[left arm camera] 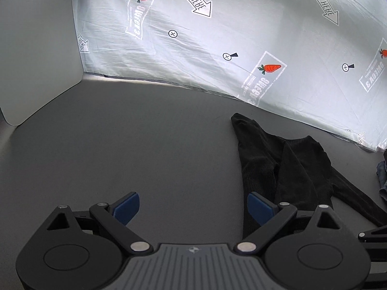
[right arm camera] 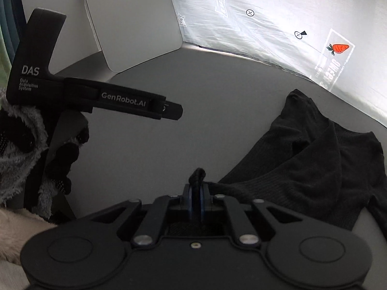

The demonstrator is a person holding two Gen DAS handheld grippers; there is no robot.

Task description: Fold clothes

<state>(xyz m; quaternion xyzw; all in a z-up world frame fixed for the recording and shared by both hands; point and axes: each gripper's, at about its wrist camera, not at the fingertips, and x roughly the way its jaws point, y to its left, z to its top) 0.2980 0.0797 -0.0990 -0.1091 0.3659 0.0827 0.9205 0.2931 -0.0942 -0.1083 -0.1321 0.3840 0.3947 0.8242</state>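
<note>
Knitwear, black and ribbed, is the thing to fold: a sweater [right arm camera: 314,166] that lies in a loose heap on the grey worktop [right arm camera: 169,145], near the printed white sheet [right arm camera: 278,24] at the back. It looks soft and light, with no stiffness of its own, so I judge that it will sag and drag wherever it is not supported. The knit is not slippery, and it is not fragile, but a thin pinch can slide off one layer. One long part, probably a sleeve, reaches toward the back, and other layers overlap each other, so the shape is not flat yet.

The right tool [right arm camera: 196,193] has its jaws pressed together on a small bunch of the black fabric at the near edge of the sweater; a tuft stands up above the pads. The left tool [left arm camera: 193,209] is wide open and holds nothing; it hangs over bare worktop just to the left of the garment, with its right pad [left arm camera: 260,207] close to the cloth.

A good second hold, in my opinion, is a hem corner or a shoulder, opposite to the first pinch, so the cloth can be spread between two points. At the right edge of the left view a piece of blue denim [left arm camera: 382,176] lies beside the sweater.
</note>
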